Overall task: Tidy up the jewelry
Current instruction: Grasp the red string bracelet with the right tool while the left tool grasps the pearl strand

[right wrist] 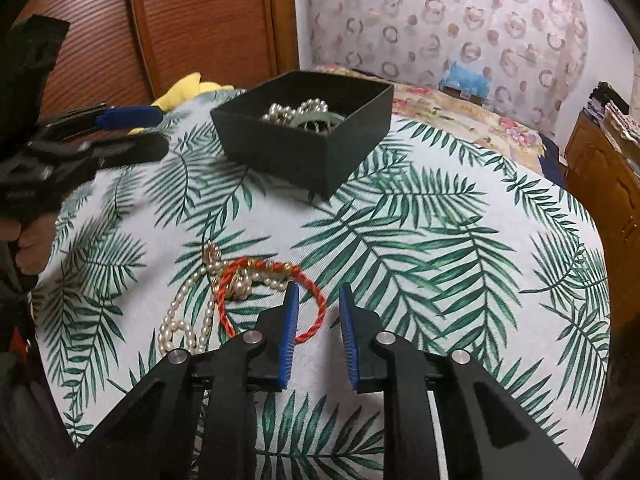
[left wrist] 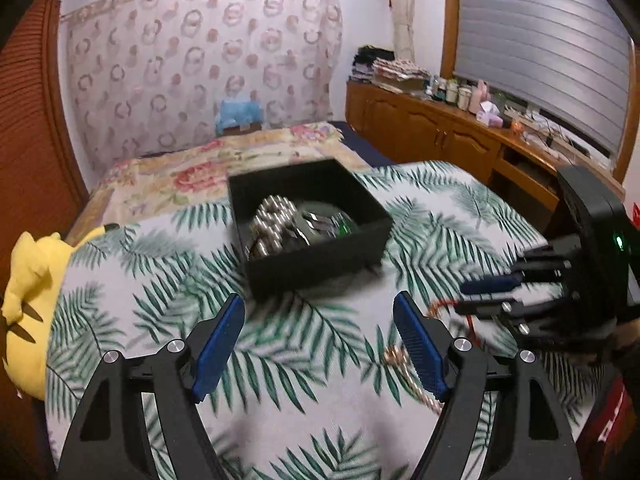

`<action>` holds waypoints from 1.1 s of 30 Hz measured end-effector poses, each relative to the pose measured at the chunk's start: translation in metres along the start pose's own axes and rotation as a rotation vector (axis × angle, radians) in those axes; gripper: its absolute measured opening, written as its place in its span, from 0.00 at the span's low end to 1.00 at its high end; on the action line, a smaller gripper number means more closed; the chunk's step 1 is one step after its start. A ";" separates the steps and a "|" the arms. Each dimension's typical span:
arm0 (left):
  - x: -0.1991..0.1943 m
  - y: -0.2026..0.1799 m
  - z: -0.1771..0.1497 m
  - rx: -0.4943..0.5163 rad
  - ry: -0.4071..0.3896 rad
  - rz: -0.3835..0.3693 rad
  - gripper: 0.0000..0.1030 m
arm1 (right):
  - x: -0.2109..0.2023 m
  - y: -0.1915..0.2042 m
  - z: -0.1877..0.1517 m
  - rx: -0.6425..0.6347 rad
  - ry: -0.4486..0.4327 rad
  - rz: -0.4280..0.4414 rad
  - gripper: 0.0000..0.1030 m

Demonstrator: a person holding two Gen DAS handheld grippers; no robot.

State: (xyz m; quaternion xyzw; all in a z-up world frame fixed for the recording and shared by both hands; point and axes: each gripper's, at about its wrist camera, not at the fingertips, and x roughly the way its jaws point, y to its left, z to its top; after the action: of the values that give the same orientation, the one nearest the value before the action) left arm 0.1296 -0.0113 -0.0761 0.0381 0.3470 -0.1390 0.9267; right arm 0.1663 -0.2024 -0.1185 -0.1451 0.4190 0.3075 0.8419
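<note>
A black open box (left wrist: 320, 264) (right wrist: 340, 152) sits on the leaf-print cloth and holds pearl beads (right wrist: 288, 114) and a green bangle (right wrist: 320, 120). A red cord bracelet (right wrist: 310, 324) and a pearl necklace (right wrist: 176, 320) lie on the cloth in front of the box. My right gripper (right wrist: 319, 294) is open, low over the cloth, its jaws either side of the red bracelet's right edge. It also shows in the left wrist view (left wrist: 480, 296). My left gripper (left wrist: 319, 308) is open and empty, hovering in front of the box; it shows at the left of the right wrist view (right wrist: 152, 132).
The cloth covers a round table (right wrist: 500, 280). A yellow plush toy (left wrist: 30, 304) lies at its left edge. A bed with a floral cover (left wrist: 192, 176) is behind. A wooden cabinet (left wrist: 432, 132) with clutter runs along the right wall.
</note>
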 end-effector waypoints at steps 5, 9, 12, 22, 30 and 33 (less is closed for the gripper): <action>0.008 -0.010 -0.022 -0.003 0.065 -0.047 0.61 | 0.005 0.000 0.003 -0.015 0.010 -0.042 0.17; 0.018 -0.022 -0.033 -0.017 0.118 -0.108 0.49 | 0.006 -0.002 0.005 -0.022 0.007 -0.050 0.03; 0.023 -0.032 -0.038 0.000 0.141 -0.130 0.42 | 0.003 -0.001 0.003 -0.023 -0.014 -0.072 0.03; 0.034 -0.050 -0.039 0.021 0.177 -0.147 0.15 | -0.044 -0.003 0.006 0.019 -0.163 -0.100 0.03; 0.037 -0.058 -0.037 0.058 0.169 -0.094 0.11 | -0.053 -0.003 0.004 0.023 -0.182 -0.090 0.03; 0.039 -0.060 -0.035 0.083 0.168 -0.060 0.05 | -0.053 -0.001 0.001 0.026 -0.183 -0.084 0.03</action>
State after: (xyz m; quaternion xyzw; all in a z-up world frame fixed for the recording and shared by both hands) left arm 0.1188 -0.0717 -0.1263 0.0774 0.4183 -0.1773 0.8875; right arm 0.1431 -0.2241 -0.0762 -0.1227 0.3377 0.2785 0.8907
